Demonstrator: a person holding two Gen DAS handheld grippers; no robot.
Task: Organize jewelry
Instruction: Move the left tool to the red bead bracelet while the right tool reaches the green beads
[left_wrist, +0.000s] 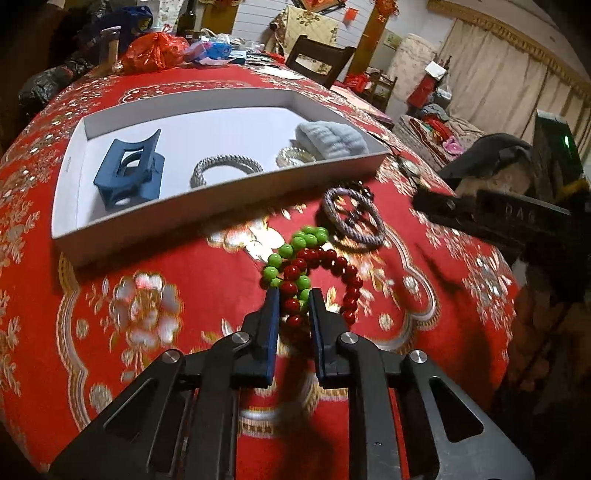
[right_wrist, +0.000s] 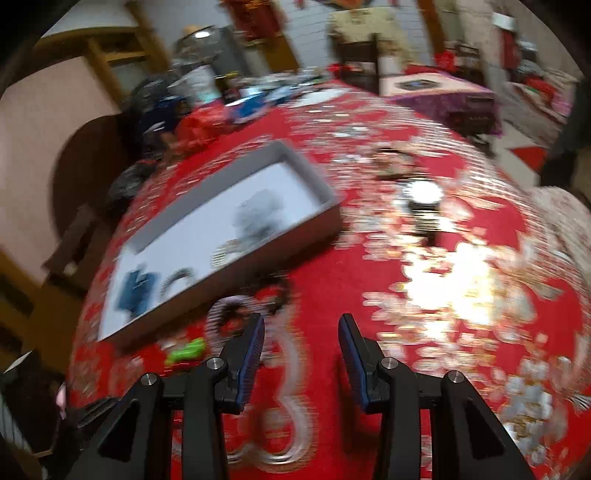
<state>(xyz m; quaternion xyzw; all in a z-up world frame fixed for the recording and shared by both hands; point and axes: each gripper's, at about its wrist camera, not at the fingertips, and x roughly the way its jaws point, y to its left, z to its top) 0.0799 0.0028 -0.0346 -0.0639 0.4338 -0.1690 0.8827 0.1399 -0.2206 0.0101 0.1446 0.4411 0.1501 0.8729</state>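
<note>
A red bead bracelet (left_wrist: 343, 269) and a green bead bracelet (left_wrist: 295, 245) lie tangled on the red patterned tablecloth (left_wrist: 147, 314). My left gripper (left_wrist: 293, 295) is shut on them, with red and green beads pinched between its blue pads. Just beyond lies a purple-and-white rope bracelet (left_wrist: 352, 218). The white tray (left_wrist: 221, 199) behind holds a blue hair claw (left_wrist: 129, 171), a silver braided bracelet (left_wrist: 225, 168), a clear coil tie (left_wrist: 295, 157) and a pale blue scrunchie (left_wrist: 332, 138). In the blurred right wrist view my right gripper (right_wrist: 301, 328) stands open over bare cloth, right of the rope bracelet (right_wrist: 229, 314) and the green beads (right_wrist: 186, 350).
More small items, one round and shiny (right_wrist: 423, 199), lie on the cloth right of the tray (right_wrist: 280, 247), too blurred to name. Bags and clutter (left_wrist: 155, 51) crowd the table's far end. A dark chair (left_wrist: 317, 55) stands behind it. The table edge drops off at the right.
</note>
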